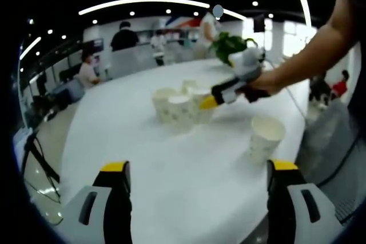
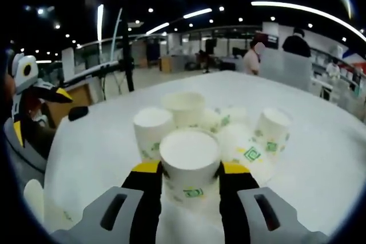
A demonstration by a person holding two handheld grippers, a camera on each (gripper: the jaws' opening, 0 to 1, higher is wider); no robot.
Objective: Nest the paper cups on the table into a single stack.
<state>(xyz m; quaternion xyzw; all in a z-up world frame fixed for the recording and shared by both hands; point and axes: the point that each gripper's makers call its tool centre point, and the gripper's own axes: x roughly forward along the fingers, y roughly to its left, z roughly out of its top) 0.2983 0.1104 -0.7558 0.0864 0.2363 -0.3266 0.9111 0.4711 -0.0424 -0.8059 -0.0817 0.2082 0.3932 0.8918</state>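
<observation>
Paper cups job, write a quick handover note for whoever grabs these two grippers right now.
Right gripper: jaws closed around one upright paper cup at the near edge of the cluster.
Left gripper: open, holding nothing, back over the white table.
Cups: cluster of loose cups mid-table, one lone cup apart near the table edge.
Done: no stack visible yet.
Left: nest the gripped cup into a neighbour, add the rest, fetch the lone cup last.
</observation>
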